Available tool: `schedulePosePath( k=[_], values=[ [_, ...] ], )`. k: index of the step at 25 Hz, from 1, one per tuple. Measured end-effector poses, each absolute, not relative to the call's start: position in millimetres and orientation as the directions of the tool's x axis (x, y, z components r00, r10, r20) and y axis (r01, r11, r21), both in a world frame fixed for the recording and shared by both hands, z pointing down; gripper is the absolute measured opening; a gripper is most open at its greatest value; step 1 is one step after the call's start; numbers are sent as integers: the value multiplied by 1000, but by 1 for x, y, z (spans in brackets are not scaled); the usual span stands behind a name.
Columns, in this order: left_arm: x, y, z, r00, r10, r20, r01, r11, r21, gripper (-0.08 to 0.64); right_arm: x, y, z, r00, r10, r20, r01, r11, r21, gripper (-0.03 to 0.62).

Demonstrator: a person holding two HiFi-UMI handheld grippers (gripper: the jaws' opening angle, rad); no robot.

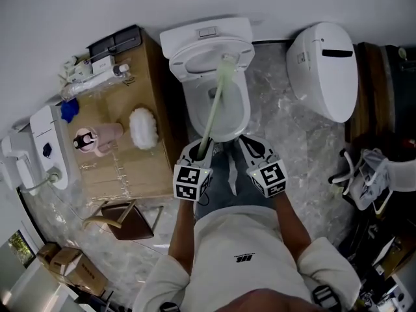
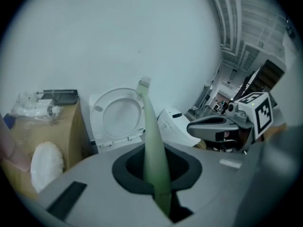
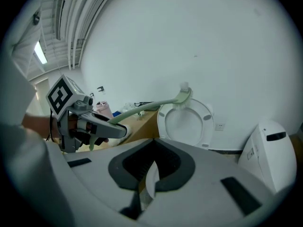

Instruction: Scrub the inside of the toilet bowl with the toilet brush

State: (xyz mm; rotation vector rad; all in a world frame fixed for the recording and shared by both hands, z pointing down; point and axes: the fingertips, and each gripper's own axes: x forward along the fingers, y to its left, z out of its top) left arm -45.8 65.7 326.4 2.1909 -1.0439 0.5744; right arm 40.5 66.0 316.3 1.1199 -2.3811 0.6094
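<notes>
Left gripper (image 1: 198,155) clamped on the long pale green plastic toilet brush (image 1: 213,109). Right gripper (image 1: 255,153) closed on nothing, just beside it. Bristle head is high, level with the raised white seat ring (image 1: 195,60) at the back edge of the white ceramic toilet bowl (image 1: 187,112), not down inside. My read: scrub not engaged. Next move: tip the head below the rim, press it on the inner wall, avoid hitting the seat.

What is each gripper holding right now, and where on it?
Left gripper: jaws shut on the toilet brush, near the bottom end of its handle. Right gripper: jaws together, nothing held.
</notes>
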Motion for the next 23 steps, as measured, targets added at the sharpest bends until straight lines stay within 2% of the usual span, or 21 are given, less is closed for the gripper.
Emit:
schedulePosePath(
  k=[10,23],
  values=[
    [-53,52,258,584,-626,516,-809,-501,307,32,35,57,253,-595,-648,476,-785,597,-168,-6],
    [-52,47,221,583,-661,473,-810,-521,270,32,35,50,213,-604,-675,423,-777,617,-126,-6]
  ],
)
